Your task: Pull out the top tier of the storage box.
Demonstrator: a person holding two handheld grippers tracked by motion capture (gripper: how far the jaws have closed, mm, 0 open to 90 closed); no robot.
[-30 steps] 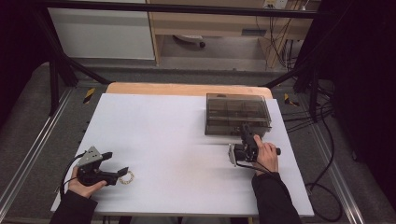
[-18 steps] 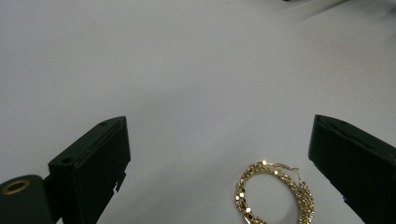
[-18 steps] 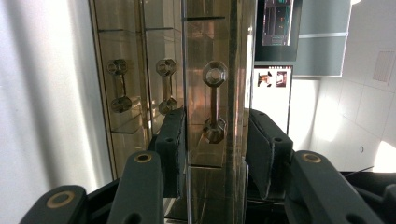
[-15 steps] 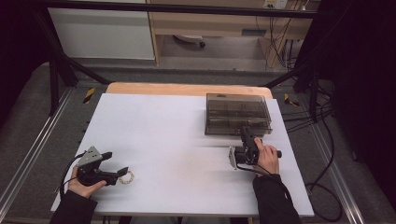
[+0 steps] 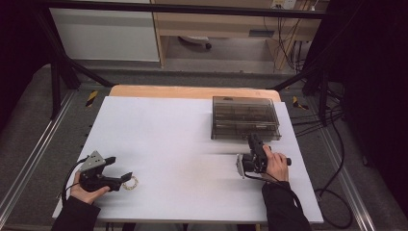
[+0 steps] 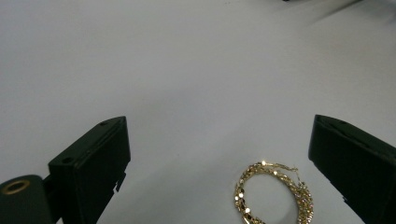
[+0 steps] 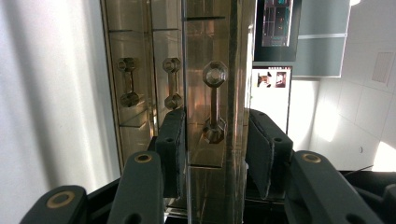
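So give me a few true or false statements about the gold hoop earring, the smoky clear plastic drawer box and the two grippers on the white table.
1. The gold hoop earring lies on the white table between the open jaws of the left gripper. True.
2. The left gripper has lifted the earring off the table. False: it lies flat, untouched by the jaws.
3. The right gripper has its jaws on either side of a drawer front with a dumbbell-shaped handle. True.
4. The smoky clear plastic drawer box sits at the table's near left corner. False: it sits far right.
5. The right gripper is turned away from the box. False: it faces it.
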